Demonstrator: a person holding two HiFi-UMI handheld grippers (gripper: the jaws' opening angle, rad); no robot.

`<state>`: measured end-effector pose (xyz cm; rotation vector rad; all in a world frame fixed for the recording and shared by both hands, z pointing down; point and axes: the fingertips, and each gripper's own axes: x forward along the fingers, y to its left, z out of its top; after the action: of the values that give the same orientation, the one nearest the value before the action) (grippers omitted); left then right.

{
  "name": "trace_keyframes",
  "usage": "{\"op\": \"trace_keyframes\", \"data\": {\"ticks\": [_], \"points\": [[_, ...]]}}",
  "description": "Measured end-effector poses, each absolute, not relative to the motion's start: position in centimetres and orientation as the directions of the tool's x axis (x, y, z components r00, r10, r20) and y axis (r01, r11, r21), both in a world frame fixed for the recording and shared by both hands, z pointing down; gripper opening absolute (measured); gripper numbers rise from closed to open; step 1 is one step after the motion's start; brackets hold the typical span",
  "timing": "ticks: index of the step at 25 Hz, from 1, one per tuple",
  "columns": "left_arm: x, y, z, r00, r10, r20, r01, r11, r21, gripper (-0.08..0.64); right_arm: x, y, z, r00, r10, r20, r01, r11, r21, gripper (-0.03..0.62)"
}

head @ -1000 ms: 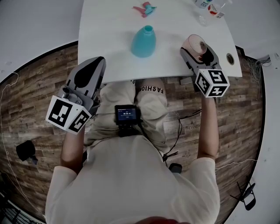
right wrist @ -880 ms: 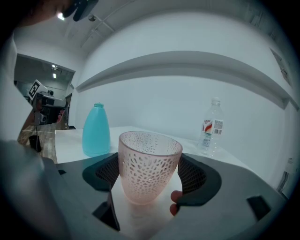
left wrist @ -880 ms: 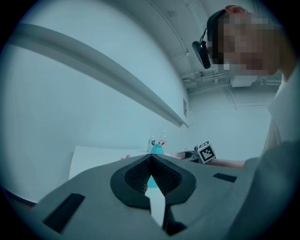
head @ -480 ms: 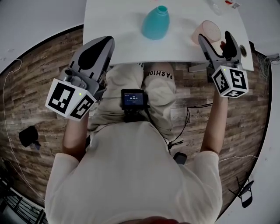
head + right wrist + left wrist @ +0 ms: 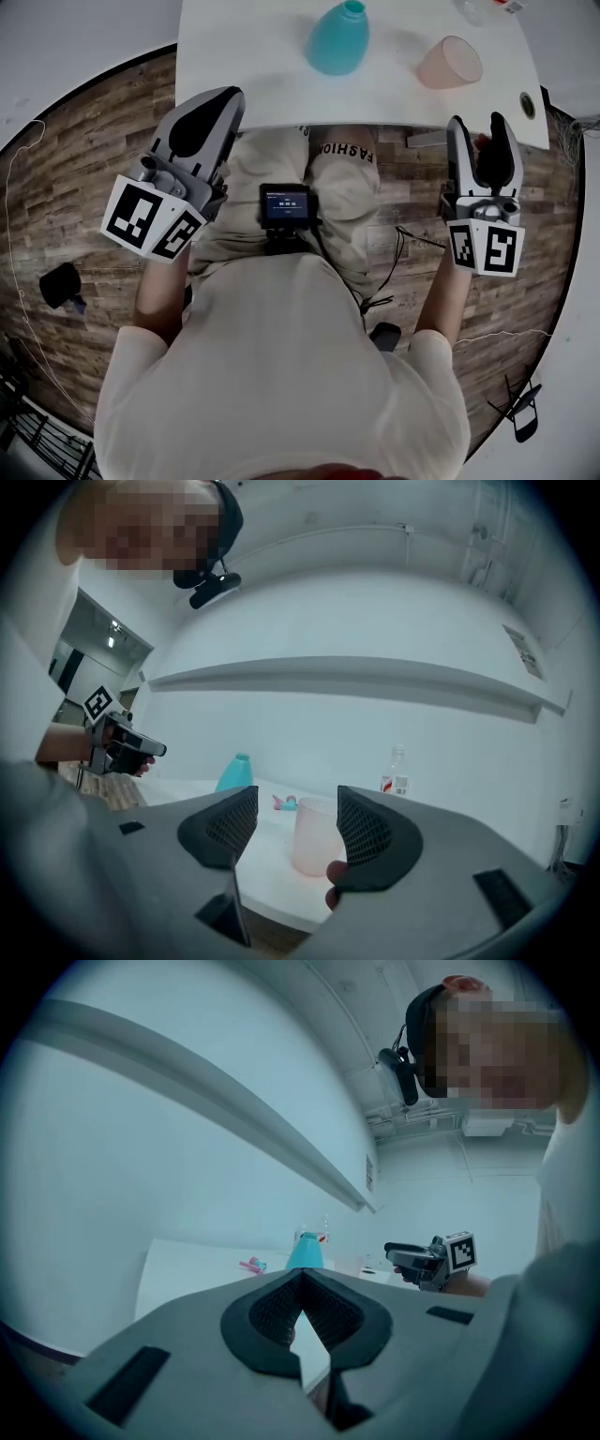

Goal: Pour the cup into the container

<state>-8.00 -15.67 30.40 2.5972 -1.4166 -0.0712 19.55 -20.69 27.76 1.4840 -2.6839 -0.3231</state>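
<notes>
The cup [image 5: 450,63], pink and translucent, is seen standing upright on the white table [image 5: 244,56], at about 1 o'clock in the head view. It is held by neither claw, and its contents cannot be made out. The teal container [image 5: 337,39] is set at the cup's 9 o'clock, well apart from it, with its narrow neck upward.

The right claw [image 5: 478,122] is held level at the cup's 5 o'clock, just off the table's near edge and clear of the cup. In the right gripper view its jaws are shown about half apart. They have just been closing, yet nothing is gripped between them. The cup is only framed in the gap, farther off on the table. A clear bottle [image 5: 397,771] with a red label is seen at the cup's 1 o'clock, at the far side of the table.

The left claw [image 5: 225,97] is held level at the container's 8 o'clock, off the table's near edge and above the wooden floor [image 5: 84,141]. Its jaws are pressed together at the tips, with nothing between them. In the left gripper view a small pink and teal thing [image 5: 251,1265] is seen lying on the table at the container's 9 o'clock.
</notes>
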Motion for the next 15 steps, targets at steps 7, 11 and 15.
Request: {"op": "trace_keyframes", "data": {"ticks": [7,11,15], "points": [[-7.6,-14.5,31.9,0.548,-0.835,0.053,-0.828,-0.532,0.179,0.011,20.2,-18.3,29.8,-0.48,-0.874,-0.077,-0.87,0.462,0.171,0.261],[-7.3,-13.5,33.2,0.546,-0.836,0.057,-0.832,-0.534,0.151,0.011,20.6,-17.1,31.4,-0.418,-0.904,-0.09,-0.902,0.401,0.156,0.259],[-6.9,-12.2,35.1,0.547,-0.834,0.075,-0.834,-0.535,0.136,0.011,19.9,-16.6,34.8,-0.404,-0.914,-0.038,-0.911,0.399,0.102,0.249]]}}
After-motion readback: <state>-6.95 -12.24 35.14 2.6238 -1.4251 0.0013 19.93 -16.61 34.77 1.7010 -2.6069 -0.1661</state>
